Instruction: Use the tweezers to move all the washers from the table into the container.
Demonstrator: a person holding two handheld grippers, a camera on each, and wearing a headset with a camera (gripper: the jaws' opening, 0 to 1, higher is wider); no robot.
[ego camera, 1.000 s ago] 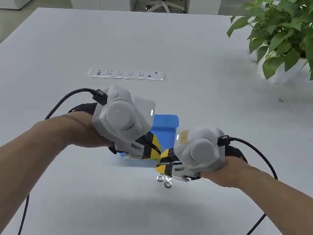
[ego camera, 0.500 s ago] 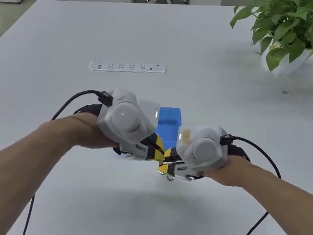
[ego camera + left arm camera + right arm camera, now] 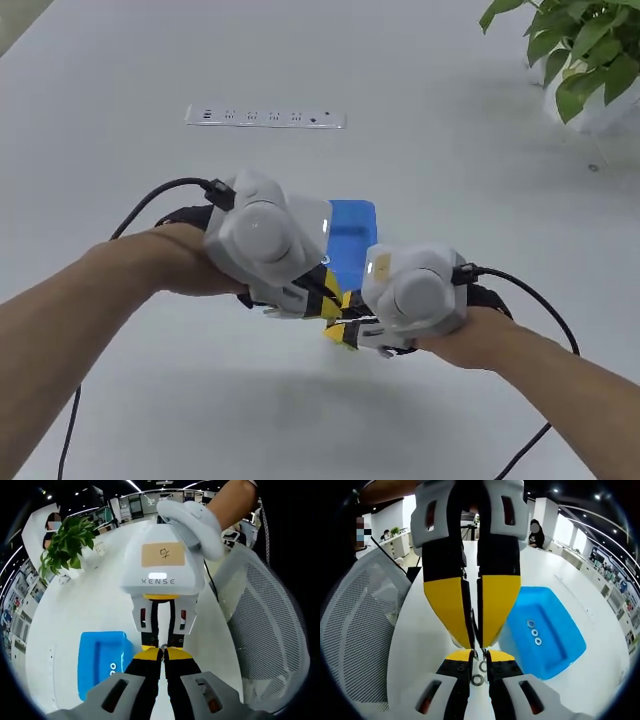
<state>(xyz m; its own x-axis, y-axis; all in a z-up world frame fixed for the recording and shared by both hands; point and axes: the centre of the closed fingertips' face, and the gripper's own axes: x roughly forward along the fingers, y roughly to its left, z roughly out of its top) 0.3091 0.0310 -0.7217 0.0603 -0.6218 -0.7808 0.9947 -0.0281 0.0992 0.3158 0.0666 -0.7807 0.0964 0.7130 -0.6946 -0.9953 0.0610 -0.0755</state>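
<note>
Steel washers (image 3: pixel 478 680), two of them, lie loose on the white table (image 3: pixel 415 640) at 6 o'clock in the right gripper view, just beneath the tips of the tweezers (image 3: pixel 475 630). Three more already sit in the blue container (image 3: pixel 547 630) at 3 o'clock. The left gripper (image 3: pixel 322 292) is clamped on the thin tweezers. The right gripper (image 3: pixel 479 656) meets it nose to nose, its jaws drawn close around the tips, though whether they press cannot be told.

The pickup looks best done by setting one tip through the nearer washer's hole or across its rim. A gentle squeeze should keep the flat ring from skidding, and it wants lifting clear before it swings over the container wall.

A second ago the head view showed both washers bare at the right gripper's 7 o'clock edge; now that gripper covers them. The power strip (image 3: pixel 265 117) sits higher in the picture, which is the headset tipping.
</note>
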